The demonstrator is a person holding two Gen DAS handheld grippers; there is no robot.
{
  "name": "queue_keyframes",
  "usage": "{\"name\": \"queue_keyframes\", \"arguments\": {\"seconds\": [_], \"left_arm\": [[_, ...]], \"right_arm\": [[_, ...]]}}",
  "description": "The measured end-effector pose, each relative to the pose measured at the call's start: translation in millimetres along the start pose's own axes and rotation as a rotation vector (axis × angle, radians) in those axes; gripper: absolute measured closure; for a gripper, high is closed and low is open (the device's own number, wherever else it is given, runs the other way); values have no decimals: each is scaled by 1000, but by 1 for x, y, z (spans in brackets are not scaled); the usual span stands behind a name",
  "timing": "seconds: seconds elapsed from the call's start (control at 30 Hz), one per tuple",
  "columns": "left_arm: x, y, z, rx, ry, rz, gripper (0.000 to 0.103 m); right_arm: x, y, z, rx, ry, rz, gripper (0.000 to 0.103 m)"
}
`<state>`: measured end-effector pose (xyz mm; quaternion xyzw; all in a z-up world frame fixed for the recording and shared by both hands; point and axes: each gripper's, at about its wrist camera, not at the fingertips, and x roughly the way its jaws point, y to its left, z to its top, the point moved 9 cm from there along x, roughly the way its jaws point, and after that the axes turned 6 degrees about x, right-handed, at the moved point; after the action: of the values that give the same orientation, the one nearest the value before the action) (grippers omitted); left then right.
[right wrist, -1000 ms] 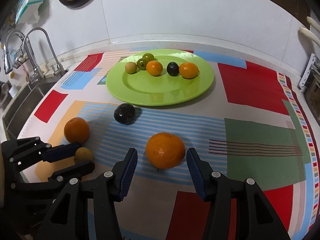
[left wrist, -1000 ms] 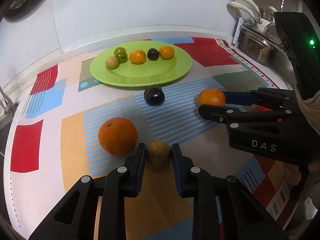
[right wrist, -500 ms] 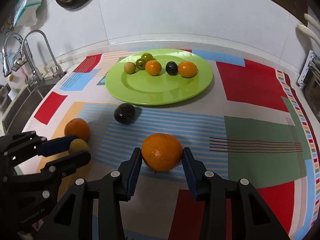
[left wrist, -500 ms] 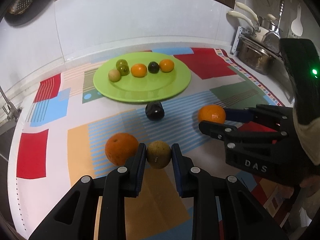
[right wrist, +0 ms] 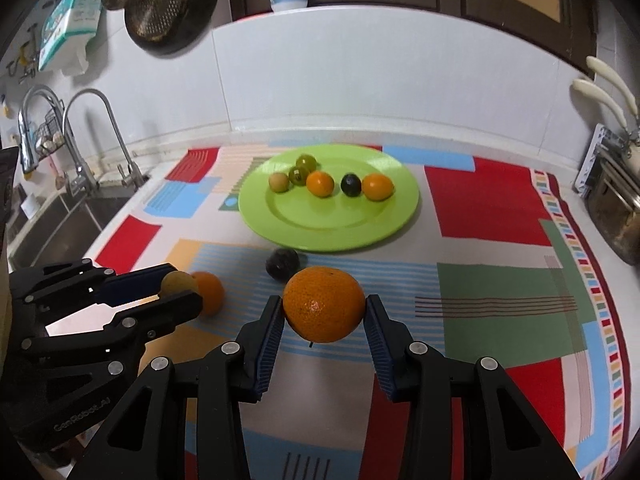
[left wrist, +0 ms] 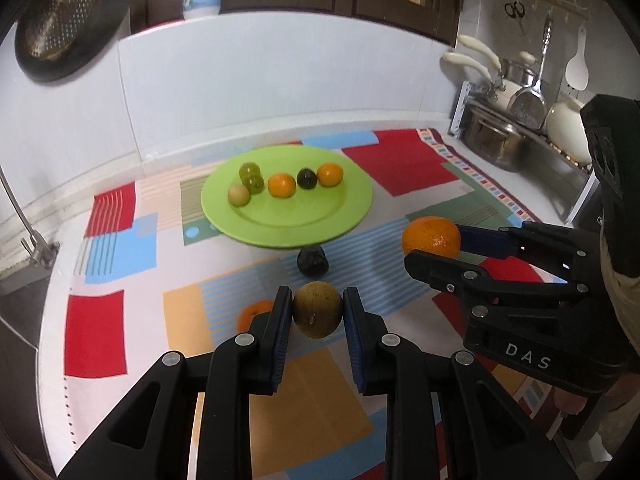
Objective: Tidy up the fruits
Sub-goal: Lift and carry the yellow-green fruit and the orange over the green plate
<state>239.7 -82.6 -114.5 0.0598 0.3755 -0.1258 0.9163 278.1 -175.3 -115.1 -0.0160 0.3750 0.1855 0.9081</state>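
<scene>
Patterned mat [right wrist: 492, 208], green plate [right wrist: 404, 216] near backsplash, right side open

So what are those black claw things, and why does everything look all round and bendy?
Those claws are grabbers that a person holds, one in each hand. A little camera sits on each grabber and looks along its two fingers, and its wide lens bends the picture. One picture comes from the left gripper, the other from the right gripper.

The left one squeezes a brownish-yellow fruit. The right one squeezes a big orange. Both fruits look lifted off the colourful cloth.

On the cloth, a green plate holds six small fruits. In front of it lie a dark fruit and another orange, which have not been picked up yet.
</scene>
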Motion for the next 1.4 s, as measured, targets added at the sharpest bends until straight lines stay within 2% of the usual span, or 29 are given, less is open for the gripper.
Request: {"name": "queue_keyframes", "arguments": {"seconds": [0.3,0.73,1.03,1.4], "left_arm": [[-19,7,26,34,-65,1,77],[-24,16,70,62,-128,-11,77],[-9,29,95,49,-125,-18,77],[20,45,118,49,-110,-15,77]], "right_arm": [[-23,10,15,8,-61,-22,61],[-31,9,48,44,-114,-32,61],[-27,9,82,39,-147,-42,61],[2,1,111,36,-132,-50,61]]}}
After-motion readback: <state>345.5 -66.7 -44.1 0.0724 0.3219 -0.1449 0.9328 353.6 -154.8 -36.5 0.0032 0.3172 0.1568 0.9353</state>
